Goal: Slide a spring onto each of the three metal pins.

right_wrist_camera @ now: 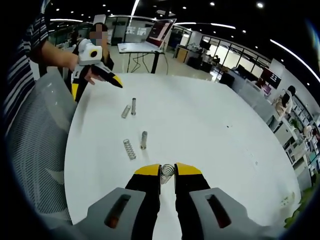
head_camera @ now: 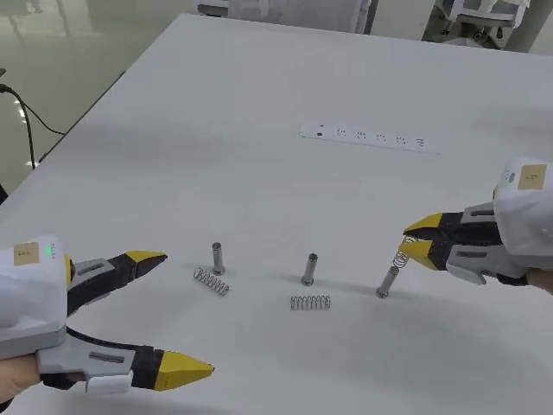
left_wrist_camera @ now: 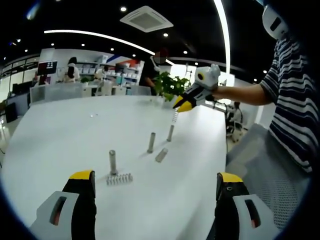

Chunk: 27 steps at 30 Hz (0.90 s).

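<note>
Three short metal pins (head_camera: pixel 218 258) (head_camera: pixel 309 269) (head_camera: pixel 388 282) stand in a row on the white table (head_camera: pixel 259 130); the right one leans. One spring (head_camera: pixel 211 281) lies beside the left pin, and another spring (head_camera: pixel 310 302) lies in front of the middle pin. My right gripper (head_camera: pixel 413 239) is shut on a third spring (head_camera: pixel 401 258), which hangs just above the leaning pin's top. That spring (right_wrist_camera: pixel 167 172) sits between the yellow fingertips (right_wrist_camera: pixel 148 171) in the right gripper view. At the near left, my left gripper (head_camera: pixel 168 313) is open with nothing in it, short of the left pin (left_wrist_camera: pixel 113 162).
A white power strip (head_camera: pixel 370 137) lies further back on the table. The table's left edge (head_camera: pixel 78 121) drops to the floor, where a black cable (head_camera: pixel 26 121) runs. Chairs (head_camera: pixel 484 17) stand at the far side.
</note>
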Motion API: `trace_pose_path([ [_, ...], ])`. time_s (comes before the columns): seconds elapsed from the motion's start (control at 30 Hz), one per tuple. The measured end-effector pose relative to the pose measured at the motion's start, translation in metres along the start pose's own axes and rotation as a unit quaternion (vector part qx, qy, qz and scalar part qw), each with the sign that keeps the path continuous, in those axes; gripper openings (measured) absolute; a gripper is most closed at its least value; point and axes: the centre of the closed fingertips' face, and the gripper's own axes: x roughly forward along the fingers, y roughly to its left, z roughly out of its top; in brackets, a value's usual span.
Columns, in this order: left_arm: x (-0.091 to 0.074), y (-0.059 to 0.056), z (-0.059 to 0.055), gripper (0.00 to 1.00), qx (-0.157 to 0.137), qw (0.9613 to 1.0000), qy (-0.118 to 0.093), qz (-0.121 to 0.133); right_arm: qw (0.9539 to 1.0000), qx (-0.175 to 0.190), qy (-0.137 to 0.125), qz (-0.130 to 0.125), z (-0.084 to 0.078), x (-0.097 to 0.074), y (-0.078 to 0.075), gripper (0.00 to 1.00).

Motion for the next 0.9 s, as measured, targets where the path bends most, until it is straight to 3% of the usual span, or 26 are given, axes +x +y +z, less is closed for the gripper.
trace_pose_path([
  [0.9,-0.008,0.005,-0.001,0.96,-0.006,0.9999,-0.004,0.013,0.9998,0.009,0.019,0.005,-0.017,0.014,0.001,0.07],
])
